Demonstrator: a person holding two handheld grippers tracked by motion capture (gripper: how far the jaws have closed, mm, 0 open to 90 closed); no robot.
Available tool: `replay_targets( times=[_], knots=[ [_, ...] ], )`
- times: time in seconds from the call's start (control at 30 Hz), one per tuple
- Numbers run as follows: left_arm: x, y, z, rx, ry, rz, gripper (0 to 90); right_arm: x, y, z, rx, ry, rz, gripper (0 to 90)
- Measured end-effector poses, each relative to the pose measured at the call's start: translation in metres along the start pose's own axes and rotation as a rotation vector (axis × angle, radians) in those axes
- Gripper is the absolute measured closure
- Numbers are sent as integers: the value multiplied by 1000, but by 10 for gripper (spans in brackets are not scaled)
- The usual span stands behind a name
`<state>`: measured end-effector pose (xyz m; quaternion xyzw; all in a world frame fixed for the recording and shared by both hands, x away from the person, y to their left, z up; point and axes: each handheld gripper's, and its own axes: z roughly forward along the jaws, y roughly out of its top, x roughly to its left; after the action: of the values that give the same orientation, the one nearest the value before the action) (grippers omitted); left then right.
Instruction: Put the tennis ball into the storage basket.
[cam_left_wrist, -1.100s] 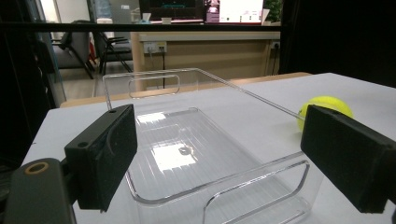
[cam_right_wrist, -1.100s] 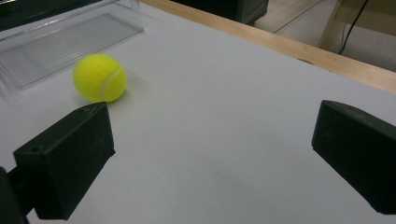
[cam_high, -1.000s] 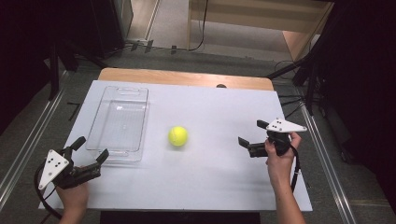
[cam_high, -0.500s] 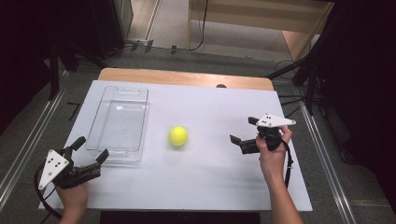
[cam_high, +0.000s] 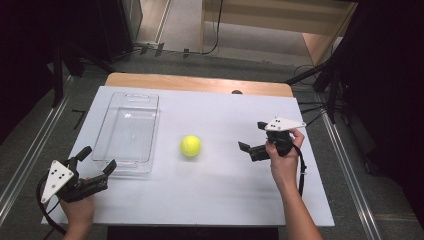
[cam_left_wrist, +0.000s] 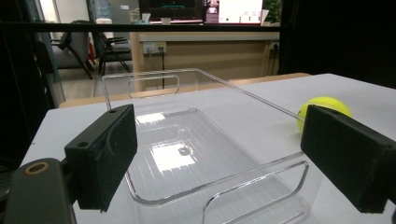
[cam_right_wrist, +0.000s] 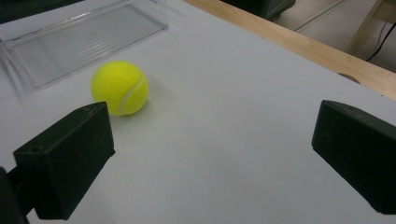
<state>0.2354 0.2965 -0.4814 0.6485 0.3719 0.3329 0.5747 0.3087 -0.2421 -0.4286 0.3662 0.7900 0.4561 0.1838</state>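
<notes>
Your right gripper hangs right of the tennis ball, jaws wide and empty; your left gripper, jaws wide too, sits beyond the clear tray.

Tennis ball half tucked behind the left gripper's 3 o'clock jaw; clear tray cut off at 11 o'clock in the right gripper view, edges blurred.

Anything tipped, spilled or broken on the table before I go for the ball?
Nothing stands out. The ball sits alone on the table, the clear tray lies flat and empty, and both grippers, left and right, are open, holding nothing.
</notes>
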Motion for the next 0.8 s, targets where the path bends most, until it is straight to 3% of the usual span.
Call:
replay_targets(
  times=[0.8],
  knots=[
    [0,0,0,-2,-1,-2,113,9,19,27,54,40,-49,0]
  ],
)
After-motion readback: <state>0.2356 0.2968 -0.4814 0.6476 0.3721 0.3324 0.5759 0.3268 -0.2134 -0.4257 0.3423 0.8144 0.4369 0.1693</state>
